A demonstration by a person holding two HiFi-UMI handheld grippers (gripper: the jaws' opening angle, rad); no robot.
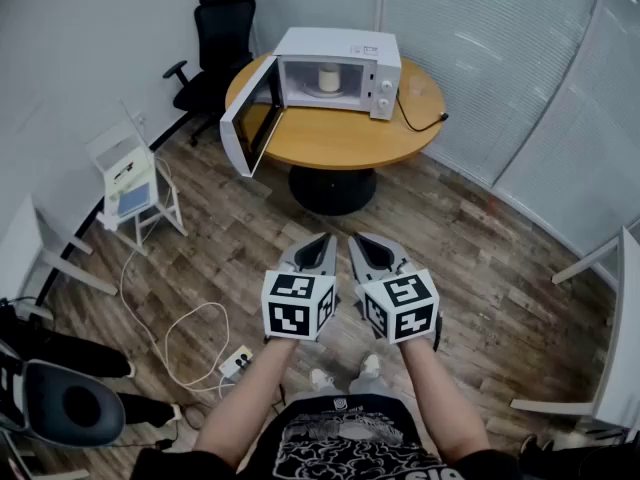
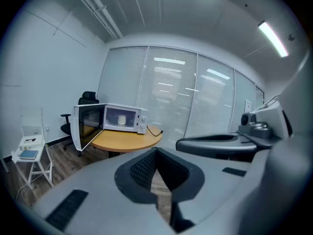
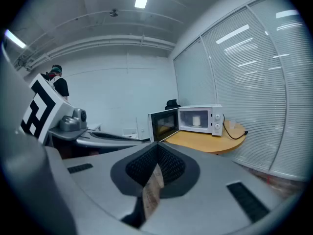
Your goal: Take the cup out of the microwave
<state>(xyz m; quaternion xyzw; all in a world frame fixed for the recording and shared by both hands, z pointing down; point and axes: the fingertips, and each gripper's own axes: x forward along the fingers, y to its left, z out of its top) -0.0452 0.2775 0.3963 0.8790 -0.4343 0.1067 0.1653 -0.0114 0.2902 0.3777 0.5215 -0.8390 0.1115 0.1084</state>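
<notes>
While you stood well back from the round table [image 1: 340, 140], both tools pointed toward it, side by side and low in the head view. The left gripper [image 1: 322, 240] had its jaws pressed together with nothing between them. The right gripper [image 1: 362, 240] was likewise clenched on nothing (only wood floor showed through the slit behind its tips). The microwave [image 1: 345, 48] stood at the far side of the tabletop, its door [image 1: 250, 118] swung open to the left. The white cup [image 1: 329, 78] sat upright inside the cavity, well apart from both grippers. A black office chair [image 1: 218, 43] stood beyond the table, far left.
</notes>
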